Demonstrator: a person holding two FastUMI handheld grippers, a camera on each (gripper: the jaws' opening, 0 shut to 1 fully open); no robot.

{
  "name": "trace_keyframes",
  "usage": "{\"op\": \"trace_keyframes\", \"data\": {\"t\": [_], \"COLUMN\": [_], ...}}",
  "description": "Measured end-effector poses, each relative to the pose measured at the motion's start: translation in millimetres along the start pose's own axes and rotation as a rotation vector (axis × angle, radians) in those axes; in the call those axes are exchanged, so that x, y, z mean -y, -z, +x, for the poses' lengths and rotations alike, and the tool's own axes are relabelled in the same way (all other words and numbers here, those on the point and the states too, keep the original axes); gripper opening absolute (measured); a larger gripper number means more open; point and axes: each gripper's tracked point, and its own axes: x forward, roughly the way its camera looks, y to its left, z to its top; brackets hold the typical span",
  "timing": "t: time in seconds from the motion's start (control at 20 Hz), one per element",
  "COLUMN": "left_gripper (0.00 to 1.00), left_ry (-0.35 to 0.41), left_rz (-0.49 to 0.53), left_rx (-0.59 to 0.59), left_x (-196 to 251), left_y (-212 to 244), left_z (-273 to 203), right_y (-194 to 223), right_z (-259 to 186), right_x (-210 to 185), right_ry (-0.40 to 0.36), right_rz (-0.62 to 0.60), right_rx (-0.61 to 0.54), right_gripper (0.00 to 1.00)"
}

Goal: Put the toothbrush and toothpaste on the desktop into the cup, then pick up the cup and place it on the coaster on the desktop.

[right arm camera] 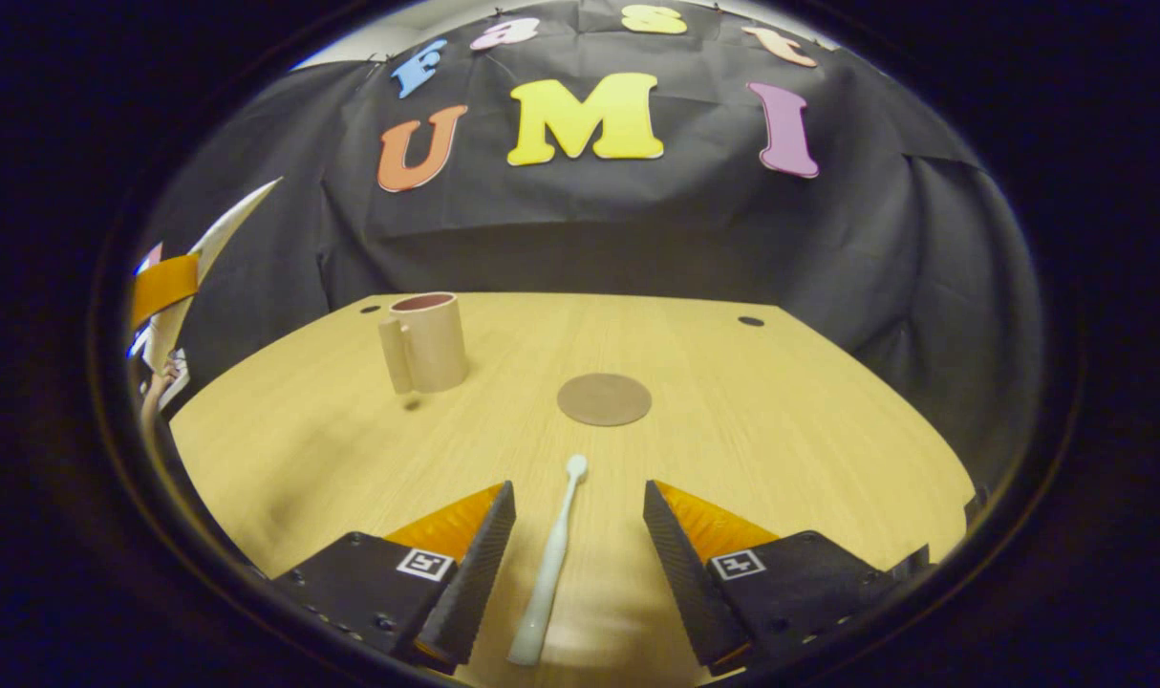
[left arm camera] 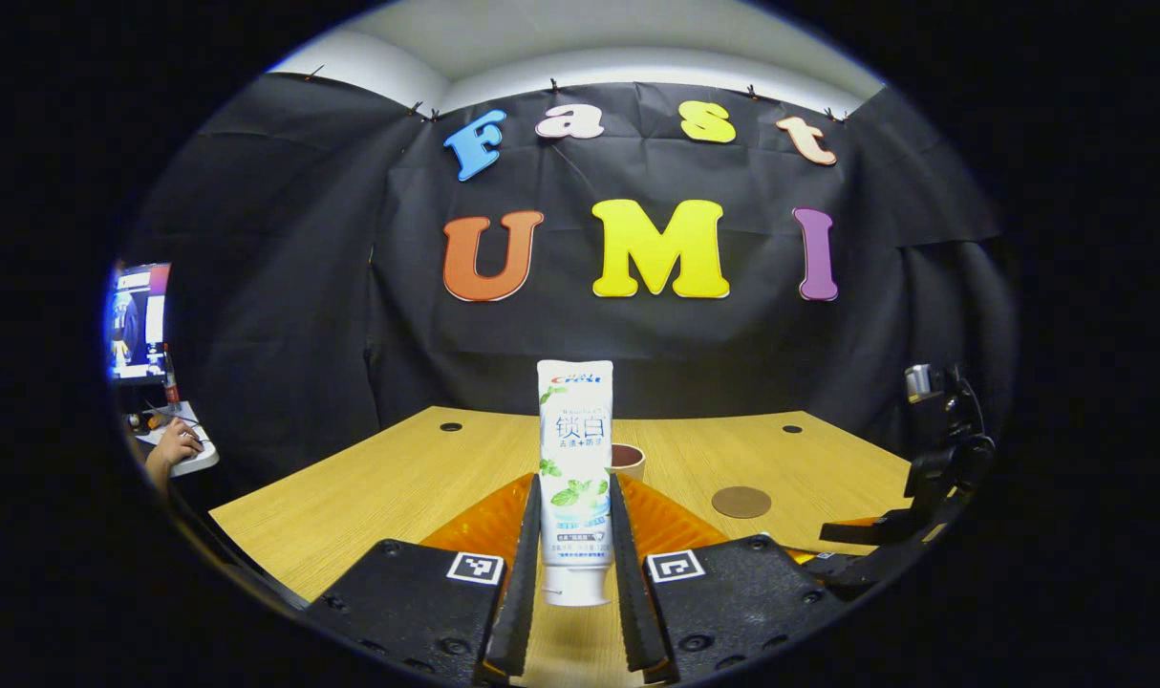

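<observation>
A: Where do the task's things lie?

B: The toothpaste tube (left arm camera: 575,478) stands upright, cap down, pinched between both fingers of the left gripper (left arm camera: 574,573) and raised off the wooden desktop (left arm camera: 370,487). The toothbrush (right arm camera: 549,564) lies flat on the desktop, head pointing away, in the gap of the right gripper (right arm camera: 570,564). That gripper's fingers are spread wide, one on each side of the handle, neither touching it.

A: And the cup?

B: The mug (right arm camera: 425,342) stands upright toward the far left of the desktop in the right gripper view, handle facing the near side. Nothing pokes out above its rim. The round coaster (right arm camera: 604,398) lies bare, well apart from the mug and just beyond the brush head.

A: What could go wrong?

B: My guess is that the tube, tall and held only low down, could swing or slip if it bumps the mug's rim on the way in. It might also tip the mug. The brush is thin and flat, so closing fingers may skid over it or roll it aside.

A: Room to move?

B: Open wood lies between mug, coaster and brush. In the left gripper view the right gripper sits close at the right edge, so the two tools could crowd each other near the mug. The mug also stands fairly near the desktop's far left edge.
</observation>
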Motion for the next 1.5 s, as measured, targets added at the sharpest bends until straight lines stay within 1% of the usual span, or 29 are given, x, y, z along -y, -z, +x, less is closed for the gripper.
{"op": "trace_keyframes", "data": {"t": [0.05, 0.15, 0.3, 0.35, 0.4, 0.45, 0.5, 0.55, 0.6, 0.65, 0.75, 0.8, 0.85, 0.9, 0.95, 1.15, 1.3, 1.5], "left_gripper": [0.40, 0.40, 0.41, 0.41, 0.41, 0.41, 0.41, 0.41, 0.41, 0.41, 0.41, 0.41, 0.41, 0.41, 0.41, 0.41, 0.41, 0.41], "left_ry": [0.014, 0.021, 0.023, 0.025, 0.020, 0.028, 0.030, 0.029, 0.029, 0.028, 0.030, 0.029, 0.027, 0.023, 0.020, 0.015, 0.012, 0.016], "left_rz": [-0.017, -0.040, -0.033, -0.031, -0.037, -0.047, -0.058, -0.063, -0.061, -0.060, -0.059, -0.061, -0.061, -0.060, -0.064, -0.069, -0.069, -0.084], "left_rx": [-0.006, -0.022, -0.046, -0.062, -0.076, -0.085, -0.094, -0.099, -0.100, -0.098, -0.095, -0.091, -0.096, -0.103, -0.109, -0.114, -0.103, -0.107], "left_x": [1.7, -1.4, 1.3, 0.5, -0.8, -0.2, -1.6, -3.9, -4.5, -4.6, -4.3, -5.3, -5.5, -5.9, -5.9, -7.9, -8.2, -9.1], "left_y": [3.6, 11.2, 17.4, 22.7, 26.1, 28.7, 31.7, 33.0, 32.3, 31.3, 30.1, 29.7, 31.1, 33.2, 34.7, 33.7, 28.5, 26.0], "left_z": [3.2, 6.0, 8.3, 8.4, 7.9, 9.2, 10.3, 12.3, 12.9, 13.2, 12.9, 13.4, 14.4, 15.4, 16.1, 18.0, 18.5, 24.4], "right_y": [2.2, 7.6, 8.7, 9.8, 12.4, 9.4, 12.0, 10.6, 12.2, 11.5, 10.3, 11.2, 9.6, 7.3, 2.6, -25.7, -45.3, -69.5], "right_z": [3.8, 15.0, 28.2, 30.7, 31.0, 32.0, 32.5, 32.7, 32.1, 32.6, 30.7, 29.3, 26.5, 23.4, 19.5, -3.9, -23.3, -45.8], "right_x": [-1.5, -5.7, -3.9, -2.4, -2.9, -4.7, -7.9, -10.0, -11.2, -11.2, -9.1, -9.0, -11.3, -12.6, -12.6, -5.2, -2.2, 0.9], "right_ry": [0.002, 0.006, 0.035, 0.052, 0.056, 0.053, 0.044, 0.036, 0.028, 0.024, 0.036, 0.035, 0.025, 0.017, 0.013, 0.014, 0.001, 0.002], "right_rz": [0.031, 0.071, 0.069, 0.067, 0.074, 0.077, 0.078, 0.086, 0.094, 0.094, 0.068, 0.058, 0.057, 0.057, 0.055, 0.057, 0.070, 0.065], "right_rx": [-0.025, -0.074, -0.099, -0.111, -0.123, -0.122, -0.129, -0.128, -0.137, -0.133, -0.121, -0.113, -0.102, -0.085, -0.063, 0.056, 0.123, 0.210], "right_gripper": [0.74, 0.63, 0.56, 0.49, 0.45, 0.35, 0.31, 0.19, 0.14, 0.05, 0.03, 0.01, 0.00, 0.02, 0.00, 0.00, 0.00, 0.00]}}
